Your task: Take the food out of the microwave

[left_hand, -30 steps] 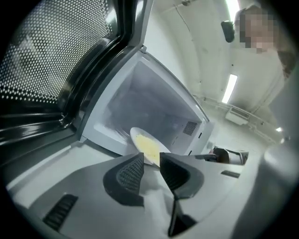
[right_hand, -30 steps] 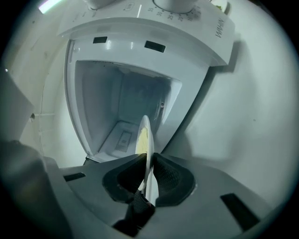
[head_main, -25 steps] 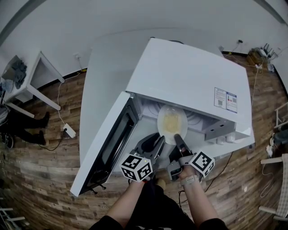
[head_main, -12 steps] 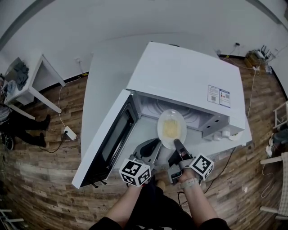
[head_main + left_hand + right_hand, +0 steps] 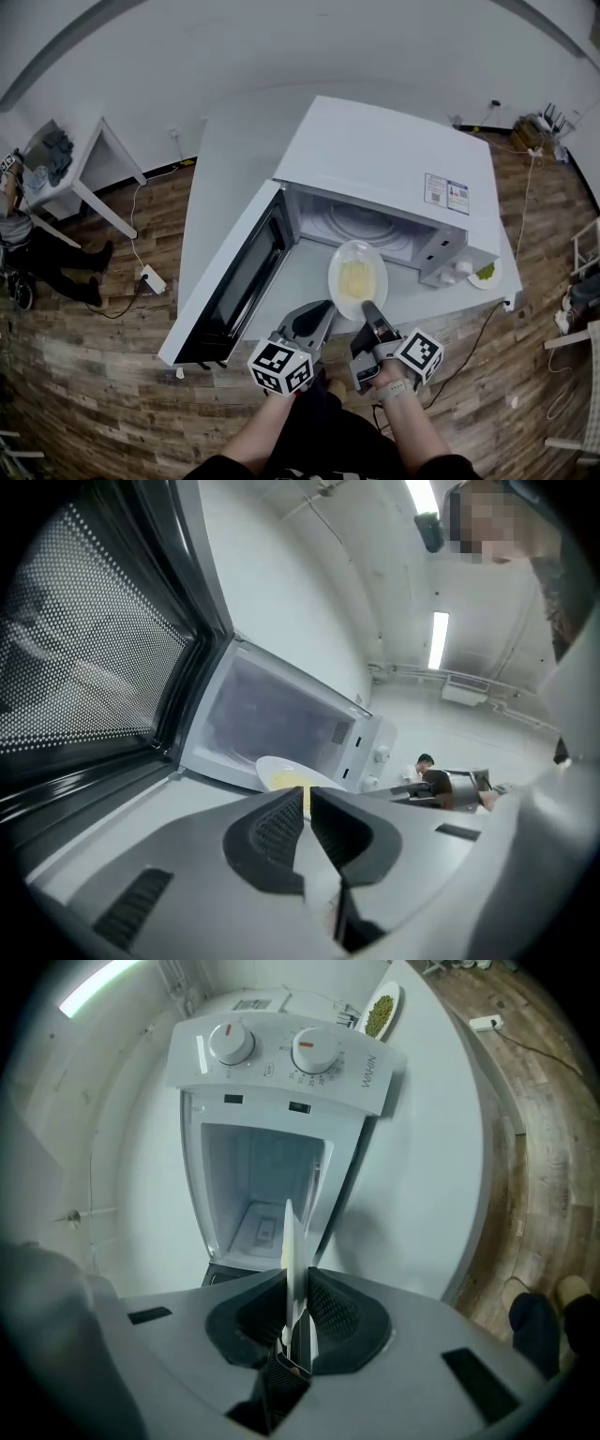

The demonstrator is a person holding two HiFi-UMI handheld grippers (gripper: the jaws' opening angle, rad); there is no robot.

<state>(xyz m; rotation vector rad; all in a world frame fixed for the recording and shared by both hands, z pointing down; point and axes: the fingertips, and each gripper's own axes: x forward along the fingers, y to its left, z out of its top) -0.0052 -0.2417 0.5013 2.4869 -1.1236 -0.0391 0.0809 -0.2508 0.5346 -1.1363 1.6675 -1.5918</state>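
**Microwave** (image 5: pixel 384 159): white, on a white desk (image 5: pixel 220 178). Its front is close to the desk's near edge, leaving only a narrow strip of desk before it. The cavity is open, its ringed floor showing.

**Door** (image 5: pixel 234 272): hinged at the microwave's left and swung fully out, walling off the left side of the mouth. Its free end appears to reach past the desk's near edge.

**Plate** (image 5: pixel 336 272): white, carrying yellow food (image 5: pixel 356 279). It is just outside the microwave's mouth, far rim at the threshold, near rim close to the desk's edge.

**Right tool** (image 5: pixel 370 307): before the microwave's mouth, clenched on the plate's near rim, which shows edge-on between its jaws.

**Left tool** (image 5: pixel 325 307): before the mouth, between door and plate. Its jaws have just been closing and stand all but together, nothing between them. The tips lie by the plate's near left rim; contact cannot be told.

**Panel** (image 5: pixel 281 1054): two knobs, right side of the microwave's front.

**Dish** (image 5: pixel 485 273): small, with green contents, on the desk just right of the microwave, near the desk's corner.

**Open room**: a broad stretch of desk top shows left of and behind the microwave. Wood floor (image 5: pixel 94 394) lies beyond the desk's near edge.

**Side table** (image 5: pixel 89 164): white, well left of the microwave, apart from the desk. A power strip (image 5: pixel 150 278) lies on the floor between.
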